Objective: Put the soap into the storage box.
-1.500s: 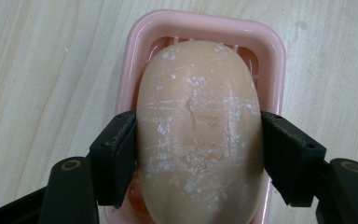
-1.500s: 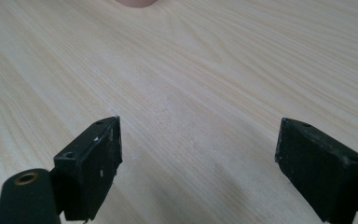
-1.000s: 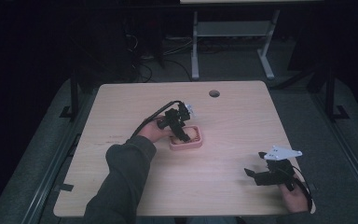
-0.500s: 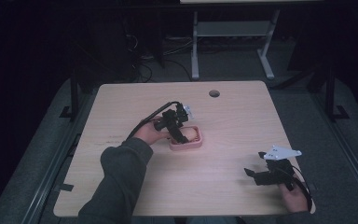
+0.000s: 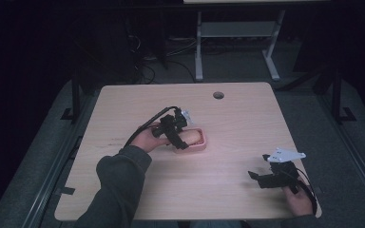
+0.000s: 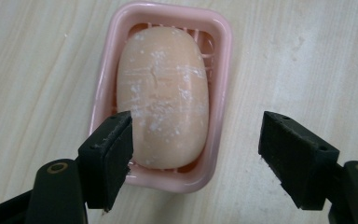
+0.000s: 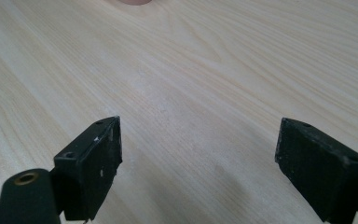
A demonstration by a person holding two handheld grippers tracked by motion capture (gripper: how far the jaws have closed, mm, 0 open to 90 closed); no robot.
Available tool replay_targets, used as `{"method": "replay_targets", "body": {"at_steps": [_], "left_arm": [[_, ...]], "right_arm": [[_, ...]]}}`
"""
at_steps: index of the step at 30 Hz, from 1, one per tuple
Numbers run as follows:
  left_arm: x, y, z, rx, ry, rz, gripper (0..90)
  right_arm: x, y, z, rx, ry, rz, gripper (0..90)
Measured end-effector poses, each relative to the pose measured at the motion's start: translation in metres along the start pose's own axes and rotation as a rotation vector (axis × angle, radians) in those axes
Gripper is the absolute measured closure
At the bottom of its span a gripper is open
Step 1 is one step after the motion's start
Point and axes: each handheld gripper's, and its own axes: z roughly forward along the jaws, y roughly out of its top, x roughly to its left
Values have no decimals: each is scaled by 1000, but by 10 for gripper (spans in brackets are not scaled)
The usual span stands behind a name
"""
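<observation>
A peach bar of soap [image 6: 163,93] lies in a pink soap dish [image 6: 221,51] on the wooden table [image 5: 228,118]. My left gripper [image 6: 196,149] hovers over the near end of the dish, open, with one jaw above the dish's left rim and the other above bare table to its right. In the high view the left gripper [image 5: 179,140] sits at the table's middle over the dish [image 5: 200,143]. My right gripper [image 7: 198,158] is open above bare wood, and in the high view it [image 5: 256,178] is near the front right corner.
A round cable hole [image 5: 218,95] is near the table's far edge. Beyond the table a white desk frame [image 5: 233,33] stands on the dark floor. A pink edge of the dish [image 7: 133,2] shows at the top of the right gripper view.
The left forearm has shifted slightly; the left gripper stays over the soap dish. The right gripper has not moved.
</observation>
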Motion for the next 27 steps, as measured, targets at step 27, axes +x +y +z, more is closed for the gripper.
{"method": "replay_targets", "body": {"at_steps": [27], "left_arm": [[-17, -37, -17, -29, 12, -30, 231]], "right_arm": [[1, 0, 2, 10, -20, -6, 141]]}}
